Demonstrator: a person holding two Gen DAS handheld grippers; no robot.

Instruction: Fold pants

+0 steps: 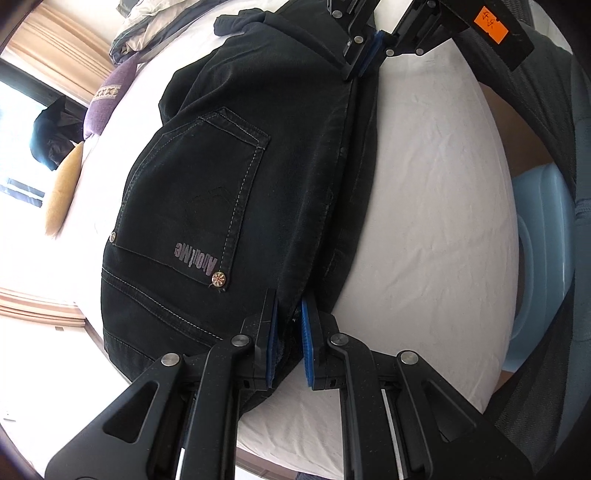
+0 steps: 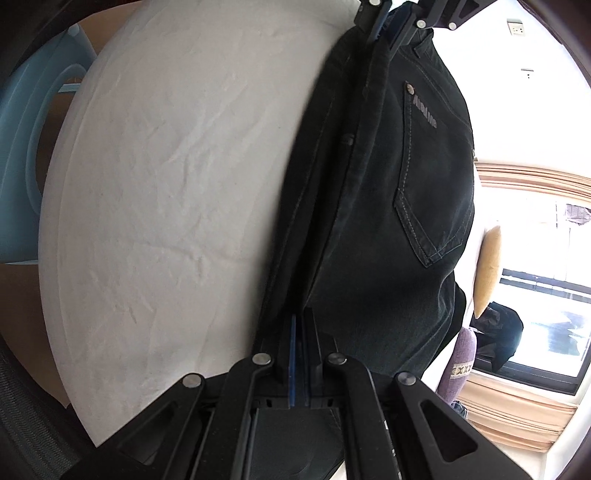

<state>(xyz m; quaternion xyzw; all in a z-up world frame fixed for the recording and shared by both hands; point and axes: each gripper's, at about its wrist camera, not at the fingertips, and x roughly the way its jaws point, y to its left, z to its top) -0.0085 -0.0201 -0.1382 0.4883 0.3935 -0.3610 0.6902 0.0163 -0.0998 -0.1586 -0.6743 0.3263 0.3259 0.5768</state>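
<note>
Clamping the near edge of the black pants [image 1: 229, 192], the left hand-held gripper [image 1: 290, 332] had its blue pads [image 1: 307, 332] drawn almost together, with a thick fold of the waistband end bunched between them. The pants lay folded lengthwise on a white bed [image 1: 424, 236], and every other thing is placed here from them. Just past that grip, on the upper face of the pants, sat a back pocket [image 1: 207, 206] with pale stitching, a brand word printed along its edge and a metal rivet [image 1: 218, 279] at its corner.

Farther along the same long edge of the pants, the right hand-held gripper [image 1: 365, 61] was likewise all but closed, its jaws pinching the seam edge of the leg; in its own view the blue pads [image 2: 293, 354] met with only thin dark cloth between them, and the other hand-held gripper [image 2: 388, 24] showed at the far end of the pants.

To the open side of the pants, the sheet lay bare and lightly creased. Beyond the pants lay a mustard cushion [image 1: 62, 195], a purple cushion [image 1: 107, 99] and rumpled bedding [image 1: 147, 26], with a curtained window [image 2: 546, 306] behind. Off the bed's edge, away from the pants, stood a pale blue plastic stool [image 1: 532, 273].
</note>
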